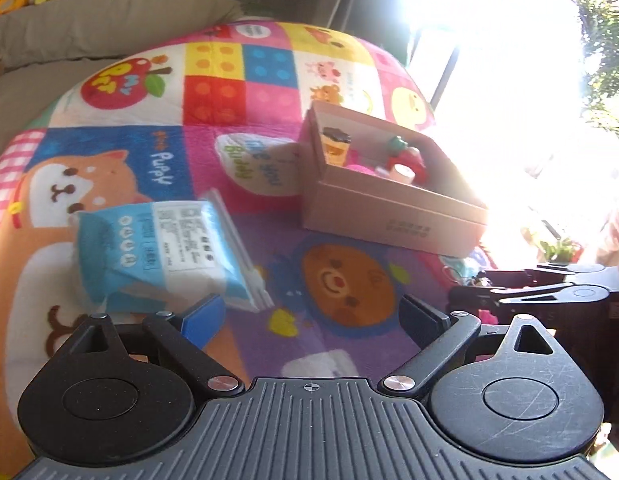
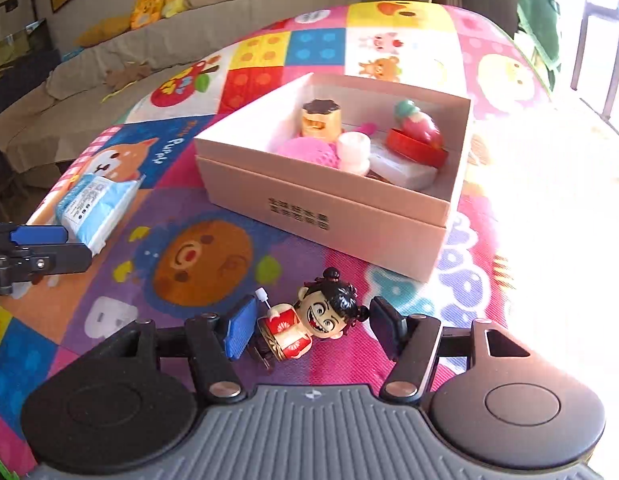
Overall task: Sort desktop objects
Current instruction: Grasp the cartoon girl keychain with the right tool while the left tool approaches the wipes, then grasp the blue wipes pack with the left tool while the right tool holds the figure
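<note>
Now the right gripper [image 2: 311, 330] has its two fingers spread wide, one on each side of a small toy doll with black hair buns, a big grin and a red flowered dress [image 2: 309, 326]. The doll lies on its side on the bright cartoon play mat [image 2: 197, 216], and neither finger seems to touch it. At about 12 o'clock from the doll sits an open pale cardboard box [image 2: 329, 200]. Inside the box are a yellow toy pot with a dark lid [image 2: 320, 118], a pink ball [image 2: 305, 151], a little white spool [image 2: 352, 151] and a red dish with a pink and green toy on it [image 2: 415, 140].

The left gripper [image 1: 311, 314] is wide open too, and holds nothing. A soft blue and white tissue pack [image 1: 157, 250] lies on the mat at about 10 o'clock from it, just past its blue finger pad [image 1: 203, 318]. The box [image 1: 389, 216] is at about 1 o'clock from this gripper, well apart from the pack.
</note>
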A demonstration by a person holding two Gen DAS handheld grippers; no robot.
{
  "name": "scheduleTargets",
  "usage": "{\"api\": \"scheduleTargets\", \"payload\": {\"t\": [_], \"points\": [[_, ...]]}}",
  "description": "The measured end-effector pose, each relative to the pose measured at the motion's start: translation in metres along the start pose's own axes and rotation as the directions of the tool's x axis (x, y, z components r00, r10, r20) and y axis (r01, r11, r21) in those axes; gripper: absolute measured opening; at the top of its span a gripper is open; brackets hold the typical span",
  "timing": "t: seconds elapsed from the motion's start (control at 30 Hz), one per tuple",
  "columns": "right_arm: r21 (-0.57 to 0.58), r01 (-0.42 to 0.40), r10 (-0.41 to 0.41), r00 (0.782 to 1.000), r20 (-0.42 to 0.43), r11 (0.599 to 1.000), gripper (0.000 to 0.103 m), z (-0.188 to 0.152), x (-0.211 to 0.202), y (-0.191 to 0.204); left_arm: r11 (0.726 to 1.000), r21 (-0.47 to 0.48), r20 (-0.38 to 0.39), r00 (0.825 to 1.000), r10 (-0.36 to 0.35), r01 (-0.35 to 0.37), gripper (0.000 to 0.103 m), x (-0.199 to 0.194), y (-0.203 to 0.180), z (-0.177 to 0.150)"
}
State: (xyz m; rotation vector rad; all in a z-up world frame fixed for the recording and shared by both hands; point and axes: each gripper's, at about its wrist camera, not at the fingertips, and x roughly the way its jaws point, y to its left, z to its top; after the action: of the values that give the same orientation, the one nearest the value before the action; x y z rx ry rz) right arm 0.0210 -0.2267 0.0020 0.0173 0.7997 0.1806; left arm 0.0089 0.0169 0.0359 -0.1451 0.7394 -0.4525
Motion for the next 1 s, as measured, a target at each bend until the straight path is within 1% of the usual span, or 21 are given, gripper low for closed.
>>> {"api": "scheduleTargets", "payload": {"t": [0.07, 0.1, 0.13, 0.17, 0.23, 0.27, 0.3, 0.37, 0.4, 0.43, 0.47, 0.53, 0.6, 0.7, 0.77, 0.8, 0.83, 0.87, 0.9, 0.93, 1.0], "points": [[0.030, 0.014, -0.014, 1.000, 0.010, 0.999, 0.069, -0.006, 0.000, -0.009, 0.995, 0.080, -0.001, 0.998, -0.059, 0.059, 0.098, -0.001, -0.019, -0.003], [0.044, 0.021, -0.021, 1.000, 0.020, 0.999, 0.070, -0.008, -0.001, -0.013, 0.989, 0.132, 0.011, 0.998, -0.066, 0.064, 0.099, -0.005, -0.027, -0.005], [0.056, 0.025, -0.027, 0.999, 0.028, 0.998, 0.073, -0.010, -0.001, -0.015, 0.983, 0.177, 0.032, 0.998, -0.056, 0.050, 0.100, -0.010, -0.033, -0.005], [0.071, 0.024, -0.027, 0.999, 0.036, 0.997, 0.075, -0.014, -0.001, -0.017, 0.974, 0.225, 0.067, 0.997, -0.027, 0.011, 0.100, -0.016, -0.036, -0.005], [0.083, 0.022, -0.027, 0.998, 0.055, 0.996, 0.076, -0.017, -0.002, -0.018, 0.962, 0.258, 0.128, 0.990, 0.058, -0.089, 0.101, -0.024, -0.032, 0.000], [0.082, 0.027, -0.033, 0.998, 0.062, 0.996, 0.077, -0.018, -0.002, -0.017, 0.957, 0.254, 0.152, 0.983, 0.103, -0.139, 0.102, -0.027, -0.026, 0.003], [0.080, 0.035, -0.041, 0.997, 0.070, 0.996, 0.078, -0.018, -0.002, -0.015, 0.953, 0.224, 0.166, 0.972, 0.167, -0.202, 0.102, -0.030, -0.013, 0.010], [0.080, 0.044, -0.050, 0.995, 0.082, 0.996, 0.081, -0.020, -0.003, -0.012, 0.943, 0.143, 0.155, 0.948, 0.277, -0.299, 0.102, -0.030, 0.014, 0.018], [0.079, 0.047, -0.054, 0.995, 0.088, 0.996, 0.081, -0.021, -0.004, -0.011, 0.940, 0.109, 0.144, 0.941, 0.306, -0.322, 0.102, -0.030, 0.024, 0.018], [0.076, 0.052, -0.059, 0.994, 0.093, 0.996, 0.081, -0.023, -0.006, -0.010, 0.941, 0.061, 0.125, 0.938, 0.324, -0.333, 0.102, -0.031, 0.039, 0.020], [0.072, 0.056, -0.063, 0.993, 0.097, 0.996, 0.082, -0.024, -0.008, -0.009, 0.942, 0.029, 0.108, 0.938, 0.328, -0.333, 0.102, -0.031, 0.047, 0.018], [0.066, 0.062, -0.069, 0.992, 0.108, 0.996, 0.086, -0.026, -0.013, -0.009, 0.945, -0.041, 0.061, 0.944, 0.325, -0.323, 0.102, -0.030, 0.065, 0.013], [0.067, 0.068, -0.075, 0.991, 0.113, 0.995, 0.088, -0.028, -0.016, -0.009, 0.955, -0.078, 0.027, 0.957, 0.290, -0.287, 0.102, -0.026, 0.071, 0.007], [0.077, 0.081, -0.090, 0.989, 0.120, 0.994, 0.090, -0.030, -0.018, -0.010, 0.980, -0.091, 0.014, 0.983, 0.180, -0.178, 0.102, -0.022, 0.062, -0.002], [0.085, 0.092, -0.102, 0.988, 0.119, 0.992, 0.091, -0.031, -0.017, -0.011, 0.995, -0.050, 0.010, 0.996, 0.092, -0.092, 0.102, -0.021, 0.047, -0.006], [0.087, 0.097, -0.107, 0.987, 0.117, 0.992, 0.092, -0.031, -0.018, -0.011, 0.998, -0.019, 0.008, 0.998, 0.059, -0.059, 0.102, -0.023, 0.040, -0.007], [0.087, 0.100, -0.110, 0.987, 0.117, 0.991, 0.092, -0.032, -0.018, -0.011, 0.999, 0.037, 0.009, 1.000, 0.018, -0.018, 0.102, -0.028, 0.030, -0.008], [0.084, 0.105, -0.114, 0.987, 0.117, 0.991, 0.092, -0.033, -0.020, -0.011, 0.997, 0.082, 0.018, 1.000, -0.007, 0.005, 0.102, -0.033, 0.023, -0.009], [0.079, 0.109, -0.118, 0.986, 0.118, 0.991, 0.092, -0.034, -0.022, -0.010, 0.990, 0.143, 0.054, 0.998, -0.013, 0.005, 0.102, -0.041, 0.014, -0.010], [0.073, 0.115, -0.123, 0.985, 0.120, 0.991, 0.092, -0.035, -0.023, -0.009, 0.983, 0.182, 0.086, 0.996, 0.002, -0.018, 0.102, -0.047, 0.010, -0.009], [0.064, 0.122, -0.129, 0.984, 0.124, 0.990, 0.094, -0.037, -0.026, -0.008, 0.966, 0.232, 0.140, 0.987, 0.085, -0.116, 0.103, -0.050, 0.008, -0.003]]}}
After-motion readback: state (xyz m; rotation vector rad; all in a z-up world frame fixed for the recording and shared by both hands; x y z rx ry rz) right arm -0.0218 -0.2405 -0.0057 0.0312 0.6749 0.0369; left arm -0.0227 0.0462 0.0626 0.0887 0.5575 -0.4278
